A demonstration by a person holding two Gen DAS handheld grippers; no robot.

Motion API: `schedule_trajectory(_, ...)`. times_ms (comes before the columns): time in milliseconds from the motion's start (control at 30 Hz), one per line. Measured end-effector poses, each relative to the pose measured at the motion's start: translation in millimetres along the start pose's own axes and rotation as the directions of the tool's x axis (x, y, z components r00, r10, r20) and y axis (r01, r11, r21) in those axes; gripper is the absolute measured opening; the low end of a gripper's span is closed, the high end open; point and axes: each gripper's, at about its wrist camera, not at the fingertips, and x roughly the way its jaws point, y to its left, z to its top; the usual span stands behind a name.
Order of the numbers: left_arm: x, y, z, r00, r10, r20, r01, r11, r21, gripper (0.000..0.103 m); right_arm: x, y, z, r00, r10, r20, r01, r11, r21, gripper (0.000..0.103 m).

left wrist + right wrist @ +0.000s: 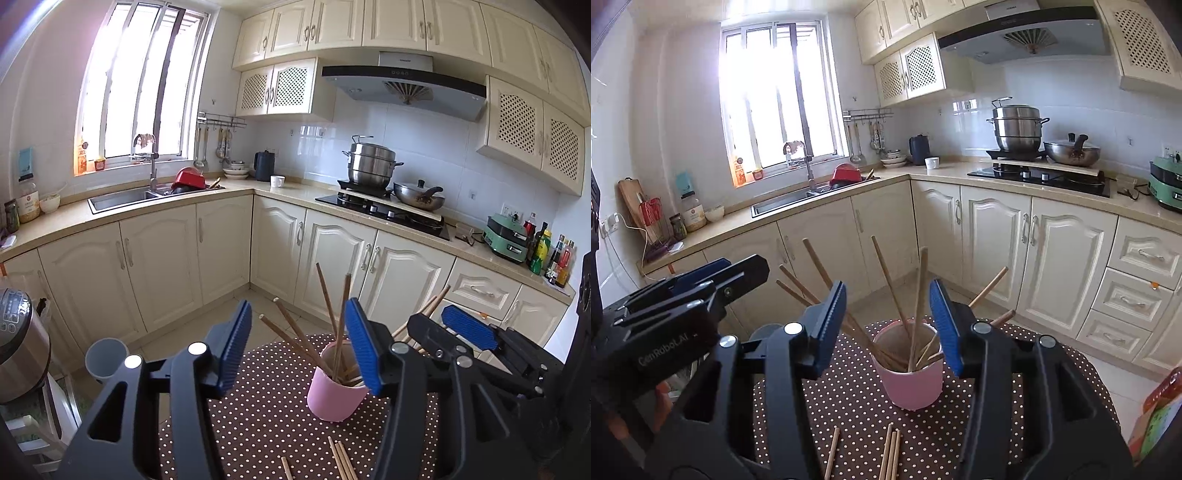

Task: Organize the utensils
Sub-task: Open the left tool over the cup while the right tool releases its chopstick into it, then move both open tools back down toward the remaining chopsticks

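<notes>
Your left gripper [299,347] is hovering above the dotted tablecloth [258,413], jaws standing apart with nothing pinched between the blue pads. The pink cup [334,395] sits just ahead of it, tucked toward the right-hand finger, whose pad overlaps the cup's rim in this view; whether it touches, you can't tell from here. The cup leans a little toward that finger.

Over to your right gripper [888,326]: jaws parted too, nothing between the pads, and the pink cup [911,384] sits straight ahead, framed in the gap and a little beyond the tips. A bunch of wooden chopsticks [916,314] stands in that cup, fanning out to both sides, some leaning past the left finger, a couple poking out behind the right one.

Down below your right gripper's fingers, nearer to you than the cup, loose chopsticks [890,454] lie flat on the cloth, several bunched together and one apart to the left. From the left camera the same loose chopsticks [341,459] show near the bottom edge, between the two fingers.

Your two grippers sit side by side, both aimed at the cup.
</notes>
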Motion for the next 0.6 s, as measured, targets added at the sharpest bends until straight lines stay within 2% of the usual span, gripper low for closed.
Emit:
schedule_trajectory(267,-15,1,-3,1.0,0.003,0.004,-0.003,1.0,0.008,0.053,-17,5,-3,1.0,0.0,0.01,0.0,1.0,-0.006,0.047)
schedule_trajectory(600,-35,8,-24,1.0,0.012,-0.026,-0.012,1.0,0.012,0.056,-41,2,-19,1.0,-0.01,0.002,0.01,1.0,0.003,0.048)
